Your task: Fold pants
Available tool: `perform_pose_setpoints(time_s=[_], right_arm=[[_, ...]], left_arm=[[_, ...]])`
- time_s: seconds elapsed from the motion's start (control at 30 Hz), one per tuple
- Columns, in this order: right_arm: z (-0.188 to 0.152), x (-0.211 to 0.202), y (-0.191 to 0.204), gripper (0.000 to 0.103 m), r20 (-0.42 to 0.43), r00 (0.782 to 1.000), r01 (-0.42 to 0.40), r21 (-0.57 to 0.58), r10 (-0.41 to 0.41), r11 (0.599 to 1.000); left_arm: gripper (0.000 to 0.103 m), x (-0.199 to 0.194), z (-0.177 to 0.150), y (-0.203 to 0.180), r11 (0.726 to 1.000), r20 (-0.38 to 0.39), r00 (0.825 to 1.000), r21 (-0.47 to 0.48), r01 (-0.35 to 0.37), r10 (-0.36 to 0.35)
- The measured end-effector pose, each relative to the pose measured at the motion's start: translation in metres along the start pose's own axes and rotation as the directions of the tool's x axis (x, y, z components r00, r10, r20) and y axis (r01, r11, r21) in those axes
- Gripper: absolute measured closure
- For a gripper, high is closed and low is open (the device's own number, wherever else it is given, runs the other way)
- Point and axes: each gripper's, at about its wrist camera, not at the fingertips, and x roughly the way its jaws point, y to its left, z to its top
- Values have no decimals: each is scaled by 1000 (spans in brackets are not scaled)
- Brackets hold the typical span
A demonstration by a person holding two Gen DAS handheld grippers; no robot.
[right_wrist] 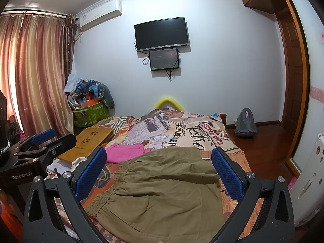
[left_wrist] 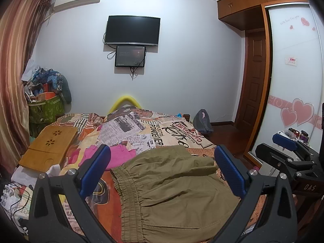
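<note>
Near edge, left gripper (left_wrist: pixel 162 170): jaws spread wide, empty, above the pants.
Near edge, right gripper (right_wrist: pixel 159 168): jaws wide apart, empty, also over the pants.
Pants (left_wrist: pixel 172 190): olive, lying on the bedspread (left_wrist: pixel 168 135), elastic waistband left, legs right, cloth wrinkled.
Pink garment (left_wrist: pixel 119 154): just beyond the waistband, left.
Wooden lap tray (left_wrist: pixel 50 147): far left on the bed.
TV (left_wrist: pixel 132 30): far wall.

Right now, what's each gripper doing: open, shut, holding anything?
Left gripper: open, empty, above the pants.
Right gripper: open, empty, above the pants too.
</note>
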Motion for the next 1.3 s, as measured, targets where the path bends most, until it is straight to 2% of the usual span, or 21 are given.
perform_pose_setpoints(time_s=[0.77, 0.9, 1.03, 1.2, 1.3], right_arm=[[-2, 2, 2, 0, 13, 1000, -10, -8, 10, 1000], [-1, 4, -1, 0, 15, 1000, -2, -20, 2, 1000], [1, 13, -10, 0, 22, 999, 50, -40, -49, 998], [2, 44, -28, 0, -55, 995, 78, -78, -82, 994], [-2, 70, -47, 0, -116, 988, 90, -87, -100, 992]], left_arm=[[0, -1, 0, 1, 1000, 6, 1000, 1, -10, 10], [0, 2, -1, 3, 998, 23, 998, 10, -60, 60], [0, 20, -2, 9, 995, 4, 995, 15, -97, 97], [0, 57, -5, 24, 991, -43, 991, 29, -129, 130], [0, 84, -5, 36, 993, -85, 990, 47, -110, 114]])
